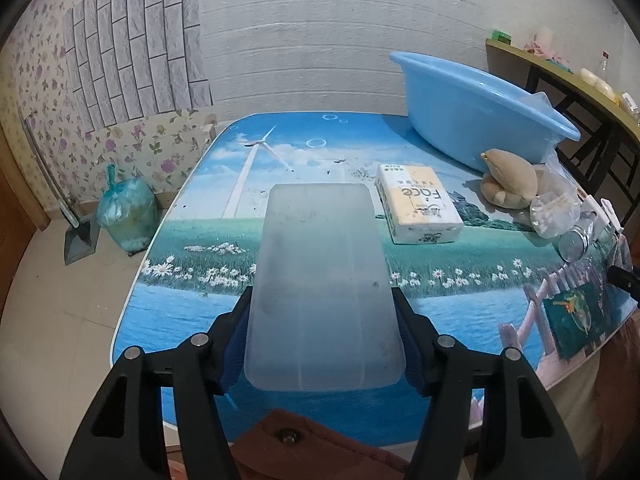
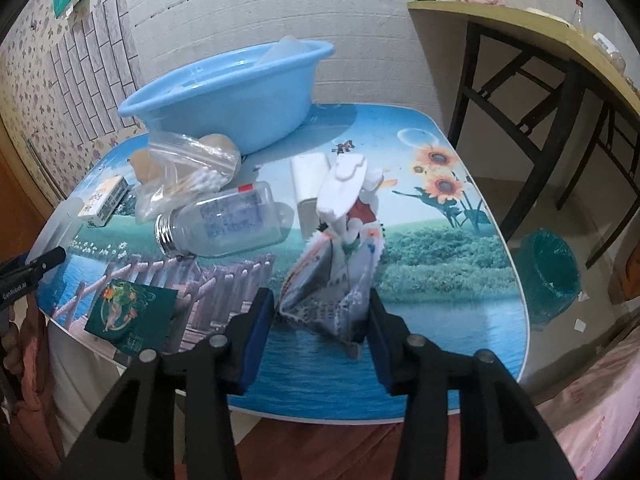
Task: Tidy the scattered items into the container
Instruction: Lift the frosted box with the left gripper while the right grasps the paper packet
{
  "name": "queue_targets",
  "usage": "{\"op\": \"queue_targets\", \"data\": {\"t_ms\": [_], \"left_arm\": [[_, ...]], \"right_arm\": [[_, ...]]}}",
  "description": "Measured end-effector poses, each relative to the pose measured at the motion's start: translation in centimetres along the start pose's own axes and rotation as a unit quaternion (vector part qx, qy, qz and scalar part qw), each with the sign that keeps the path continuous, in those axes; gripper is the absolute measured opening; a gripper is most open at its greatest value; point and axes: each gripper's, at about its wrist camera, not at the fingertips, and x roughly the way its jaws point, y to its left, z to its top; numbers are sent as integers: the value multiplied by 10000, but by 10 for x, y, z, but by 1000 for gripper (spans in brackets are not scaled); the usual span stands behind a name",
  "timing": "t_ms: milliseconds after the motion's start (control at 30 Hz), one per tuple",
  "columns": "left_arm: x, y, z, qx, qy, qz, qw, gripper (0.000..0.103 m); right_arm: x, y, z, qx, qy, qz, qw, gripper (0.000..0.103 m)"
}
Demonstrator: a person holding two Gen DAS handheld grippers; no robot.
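Observation:
My left gripper (image 1: 322, 332) is shut on a frosted translucent plastic lid (image 1: 320, 280), held flat above the table. My right gripper (image 2: 322, 320) is shut on the lower end of a crumpled printed packet with a white cap (image 2: 340, 248), which stands upright over the table's front. The blue basin (image 1: 480, 120) stands at the far right of the table; it also shows in the right wrist view (image 2: 232, 96). Scattered near it are a tissue pack (image 1: 416, 208), a beige plush toy (image 1: 508, 176), a bag of cotton swabs (image 2: 188, 172), a clear bottle (image 2: 228, 220), a white box (image 2: 310, 184) and a green card (image 2: 128, 312).
The table (image 1: 192, 320) has a printed landscape top. A tied bin bag (image 1: 126, 210) and a dustpan (image 1: 80, 240) sit on the floor at left. A wooden side table (image 2: 540, 60) and a green bin (image 2: 548, 280) stand at right.

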Motion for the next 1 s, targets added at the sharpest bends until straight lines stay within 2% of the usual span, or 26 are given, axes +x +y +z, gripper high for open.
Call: {"op": "queue_targets", "data": {"t_ms": [200,267,333,467,733,1000], "left_arm": [[4,0,5,-28,25,23,10000,62],[2,1,3,-55,-6,9,10000,61],[-2,2,2,-92,-39,-40,9999,61],[-18,2,6,-88,-160,-130,9997,61],[-57,-14,32,60,-598,-395,9974,61],[-68,-35,64,154,-807,-723,9940,61]], "right_arm": [[2,1,2,27,19,-4,10000,46],[1,1,2,15,10,-9,10000,42],[-2,0,2,25,-42,93,9999,38],[-11,5,2,-26,-109,315,9994,37],[-38,34,19,-337,-496,758,9953,37],[-47,48,51,-442,-783,1003,9909,37]]}}
